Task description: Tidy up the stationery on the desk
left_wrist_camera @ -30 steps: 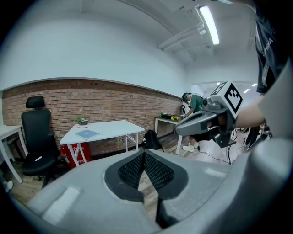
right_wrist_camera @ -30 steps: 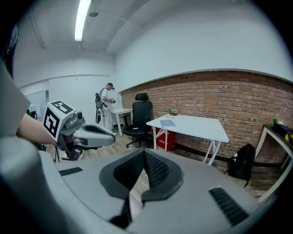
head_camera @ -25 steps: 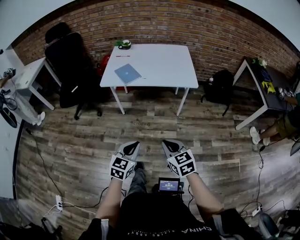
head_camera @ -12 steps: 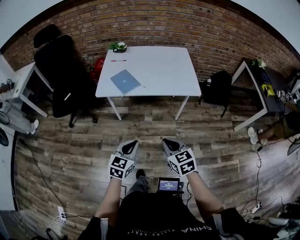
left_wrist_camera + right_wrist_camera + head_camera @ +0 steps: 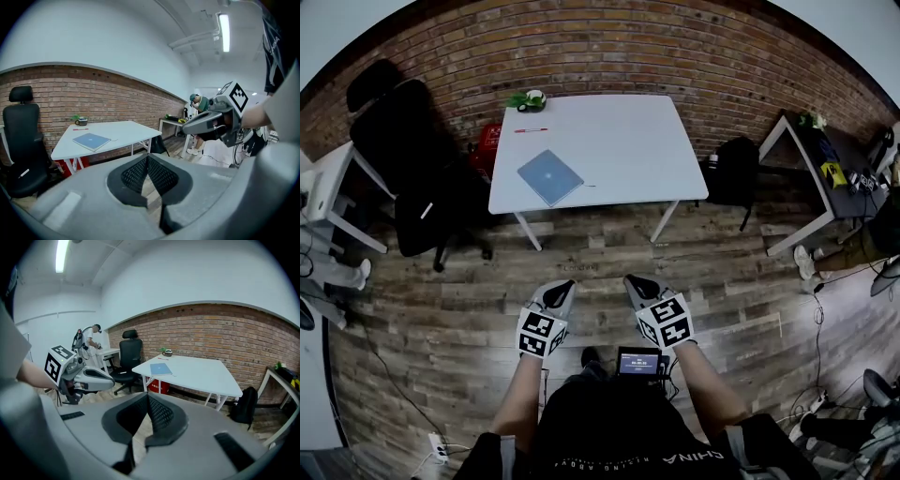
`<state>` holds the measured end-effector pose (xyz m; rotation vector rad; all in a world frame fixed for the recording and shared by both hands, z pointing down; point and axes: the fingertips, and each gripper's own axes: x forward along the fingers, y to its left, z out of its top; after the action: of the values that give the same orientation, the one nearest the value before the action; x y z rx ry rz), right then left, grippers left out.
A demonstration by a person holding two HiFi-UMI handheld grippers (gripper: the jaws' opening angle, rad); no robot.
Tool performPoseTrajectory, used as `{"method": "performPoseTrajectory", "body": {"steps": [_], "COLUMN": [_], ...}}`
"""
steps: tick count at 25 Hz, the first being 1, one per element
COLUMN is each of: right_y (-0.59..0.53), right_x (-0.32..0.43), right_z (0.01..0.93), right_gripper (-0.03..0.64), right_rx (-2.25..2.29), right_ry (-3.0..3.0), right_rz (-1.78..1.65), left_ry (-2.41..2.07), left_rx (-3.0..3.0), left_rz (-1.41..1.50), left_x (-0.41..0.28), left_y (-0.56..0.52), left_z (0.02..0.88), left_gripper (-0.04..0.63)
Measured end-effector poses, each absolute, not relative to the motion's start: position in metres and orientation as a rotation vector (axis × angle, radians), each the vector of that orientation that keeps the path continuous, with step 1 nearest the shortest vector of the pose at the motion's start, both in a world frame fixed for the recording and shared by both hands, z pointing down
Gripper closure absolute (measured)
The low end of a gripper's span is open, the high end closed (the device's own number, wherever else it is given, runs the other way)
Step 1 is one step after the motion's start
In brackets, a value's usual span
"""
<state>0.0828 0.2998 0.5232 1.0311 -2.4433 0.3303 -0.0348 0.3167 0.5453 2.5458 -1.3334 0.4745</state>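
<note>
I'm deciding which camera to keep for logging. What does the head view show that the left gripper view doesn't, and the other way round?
Only the head view: the small screen at the person's waist and the marker cube on the left claw. Only the left gripper view: the lit ceiling lamp and that claw's meshed pads pressed together, nothing between. Both: the white desk, blue notebook, red pen, black office chair and right claw.

White desk (image 5: 619, 141) bears blue notebook (image 5: 549, 177), red pen (image 5: 531, 130), perhaps a mug (image 5: 534, 97).
</note>
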Motion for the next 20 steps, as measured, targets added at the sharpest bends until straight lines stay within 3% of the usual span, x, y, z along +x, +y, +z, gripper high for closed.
{"method": "performPoseTrajectory", "body": {"steps": [20], "right_y": [0.175], "right_x": [0.072], "right_z": [0.544], "right_gripper": [0.609], "right_rx": [0.986], "right_ry": [-2.445], "right_rz": [0.367], "left_ry": [-1.316], "left_rx": [2.491], "left_rz": [0.516], "left_x": [-0.038], "left_y": [0.197], "left_z": [0.572], "left_gripper": [0.591]}}
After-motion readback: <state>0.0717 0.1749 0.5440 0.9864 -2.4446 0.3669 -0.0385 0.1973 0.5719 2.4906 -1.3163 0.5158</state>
